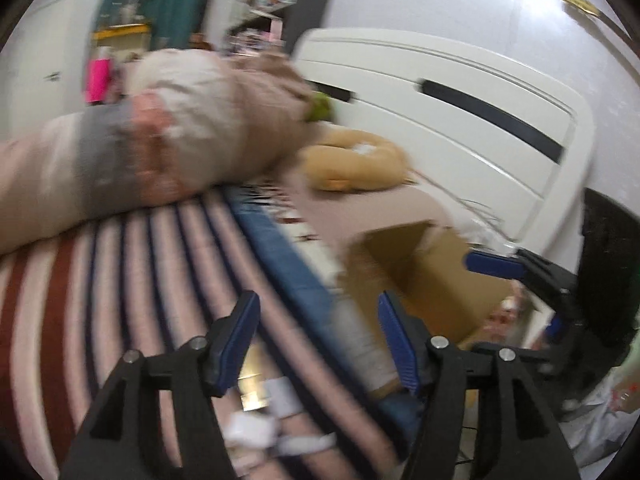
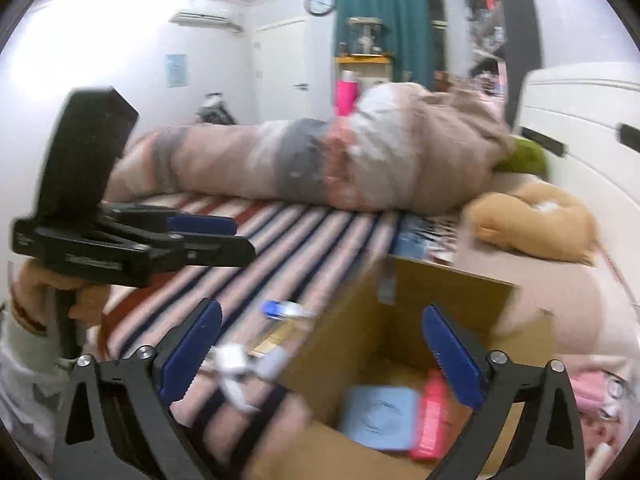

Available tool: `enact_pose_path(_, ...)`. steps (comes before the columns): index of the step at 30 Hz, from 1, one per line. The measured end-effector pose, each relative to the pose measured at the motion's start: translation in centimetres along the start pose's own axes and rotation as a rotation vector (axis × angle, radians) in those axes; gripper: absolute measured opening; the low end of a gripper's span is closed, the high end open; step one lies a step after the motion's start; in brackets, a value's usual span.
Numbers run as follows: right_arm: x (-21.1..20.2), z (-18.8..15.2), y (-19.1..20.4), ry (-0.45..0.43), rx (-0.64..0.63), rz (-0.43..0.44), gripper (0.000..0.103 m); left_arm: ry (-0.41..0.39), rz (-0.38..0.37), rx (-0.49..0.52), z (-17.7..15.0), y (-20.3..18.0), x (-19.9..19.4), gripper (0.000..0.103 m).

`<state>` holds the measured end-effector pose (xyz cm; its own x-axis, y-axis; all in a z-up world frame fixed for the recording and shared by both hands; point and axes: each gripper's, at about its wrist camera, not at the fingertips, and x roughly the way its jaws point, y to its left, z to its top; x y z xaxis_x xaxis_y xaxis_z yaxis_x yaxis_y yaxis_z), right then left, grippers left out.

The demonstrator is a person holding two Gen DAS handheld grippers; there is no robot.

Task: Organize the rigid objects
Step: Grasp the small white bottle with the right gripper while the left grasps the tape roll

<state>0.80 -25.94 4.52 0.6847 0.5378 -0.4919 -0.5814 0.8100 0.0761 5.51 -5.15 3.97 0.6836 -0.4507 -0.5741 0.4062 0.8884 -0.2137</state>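
Observation:
A brown cardboard box [image 2: 404,320] stands open on the bed; it also shows in the left wrist view [image 1: 432,268]. Inside lie a light blue square case [image 2: 380,416] and a red-pink flat item [image 2: 432,420]. My right gripper [image 2: 320,332] is open and empty above the box's near left edge. My left gripper [image 1: 318,316] is open and empty over the striped blanket [image 1: 120,264]; it also shows from the side in the right wrist view [image 2: 224,226]. Small white items [image 2: 236,364], a gold packet [image 1: 252,384] and a blue-white tube [image 2: 284,308] lie on the blanket. Both views are blurred.
A rolled quilt bundle [image 2: 340,160] lies across the bed. A tan plush cushion [image 2: 532,220] and a green thing [image 2: 524,156] lie near the white headboard [image 1: 460,120]. A pink bottle [image 2: 348,96] stands behind the bed.

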Motion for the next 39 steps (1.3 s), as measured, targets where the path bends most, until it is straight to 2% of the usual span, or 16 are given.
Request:
enact_pose_path(3,2.1,0.3,2.9,0.038,-0.021,0.059,0.101,-0.008,0.069,-0.028,-2.0,3.7,-1.4,0.061)
enact_pose_path(7,5.1,-0.3,6.7,0.080,-0.076,0.135,0.101,0.012,0.112,-0.067,-5.1,7.6,-1.4,0.062)
enact_pose_path(10,7.4,-1.7,8.6,0.146,-0.119,0.177,0.101,0.041,0.084,-0.108,-8.0,10.1,-0.2,0.062)
enact_pose_path(13,10.0,-4.0,9.7,0.248,-0.150,0.182,0.098,0.113,0.046,-0.147,-10.8,11.8,1.9,0.062)
enact_pose_path(15,11.4,-5.7,10.0,0.295,-0.175,0.140,0.078,0.149,0.013,-0.164,-12.3,12.2,2.7,0.062)
enact_pose_path(16,12.3,-7.0,10.0,0.331,-0.183,0.117,0.073,0.168,0.000,-0.171,-12.8,12.3,3.1,0.062)
enact_pose_path(17,12.9,-7.9,9.9,0.360,-0.182,0.109,0.068,0.183,-0.010,-0.175,-13.2,12.4,3.4,0.062)
enact_pose_path(19,14.4,-9.7,9.1,0.419,-0.172,0.070,0.064,0.194,-0.031,-0.166,-13.8,12.3,3.7,0.062)
enact_pose_path(23,15.5,-11.5,7.8,0.457,-0.150,0.009,0.039,0.218,-0.099,-0.153,-14.7,11.5,4.1,0.062)
enact_pose_path(24,15.7,-11.8,7.5,0.466,-0.139,0.001,0.030,0.230,-0.106,-0.133,-14.7,11.0,4.3,0.062)
enact_pose_path(25,15.9,-12.1,7.0,0.479,-0.121,-0.013,0.026,0.240,-0.107,-0.117,-14.8,10.6,4.5,0.062)
enact_pose_path(29,15.4,-12.0,5.8,0.464,-0.044,0.004,0.025,0.282,-0.135,-0.074,-15.4,9.0,5.8,0.062)
enact_pose_path(34,15.3,-12.4,5.9,0.455,-0.051,-0.002,0.025,0.324,-0.122,-0.020,-15.9,7.3,7.9,0.062)
enact_pose_path(36,15.3,-12.5,5.8,0.451,-0.050,0.001,0.024,0.326,-0.094,0.016,-16.0,6.7,8.4,0.054)
enact_pose_path(37,15.3,-12.5,5.8,0.450,-0.045,0.003,0.024,0.321,-0.074,0.040,-16.0,6.5,8.4,0.040)
enact_pose_path(39,15.0,-12.5,5.7,0.447,-0.040,0.005,0.024,0.315,-0.047,0.071,-15.9,6.2,8.4,0.040)
